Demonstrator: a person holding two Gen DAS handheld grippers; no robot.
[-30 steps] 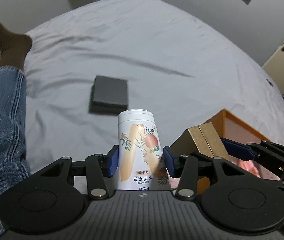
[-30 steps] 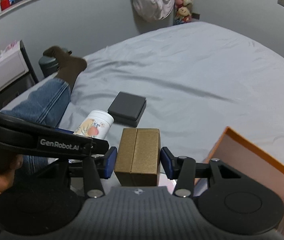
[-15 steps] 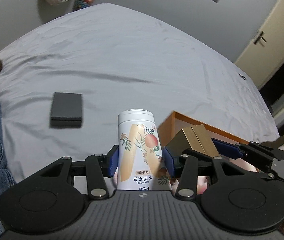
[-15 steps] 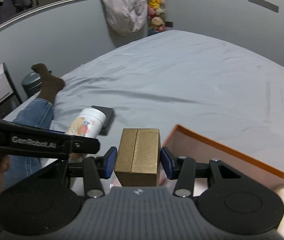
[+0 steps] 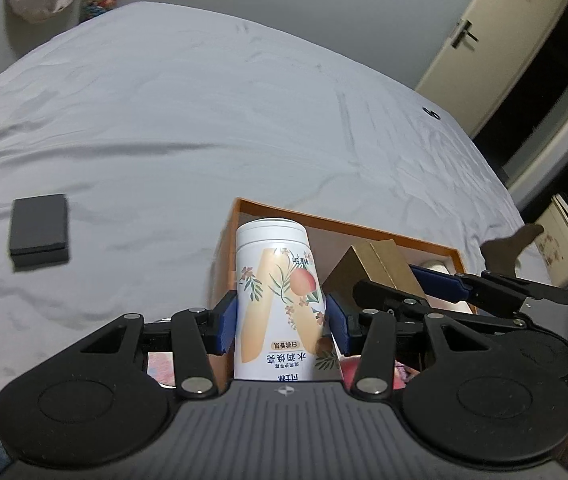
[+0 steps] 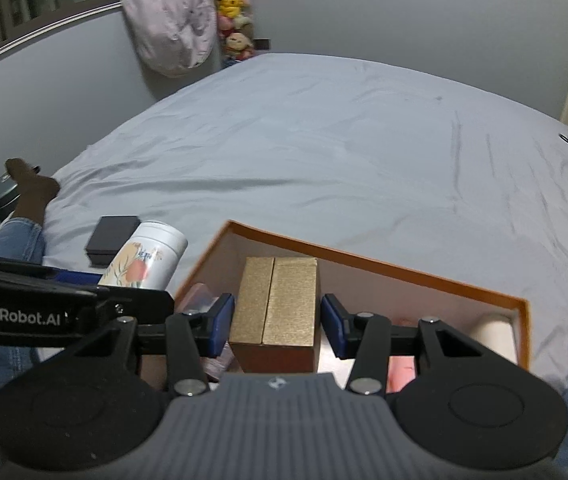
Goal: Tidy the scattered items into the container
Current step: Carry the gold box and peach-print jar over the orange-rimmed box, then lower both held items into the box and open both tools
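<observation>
Gripping the white floral cylindrical canister [image 5: 274,304] mid-body, the left claw [image 5: 280,320] risks slipping on its smooth wall; the right claw [image 6: 276,320] clamps the stiff gold cardboard box [image 6: 276,300] by its flat sides over the orange-rimmed container [image 6: 363,258].

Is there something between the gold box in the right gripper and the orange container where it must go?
Nothing visible. The gold box hangs over the open orange container, with bare floor under it; a pink item lies beside it.

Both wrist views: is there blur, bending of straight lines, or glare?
Left wrist view: black box and orange box edges smear slightly; door frame bows; held canister is sharp. Right wrist view: bed sheet streaks at right; wall rail curves; gold box is crisp. Light dim, no glare.
</observation>
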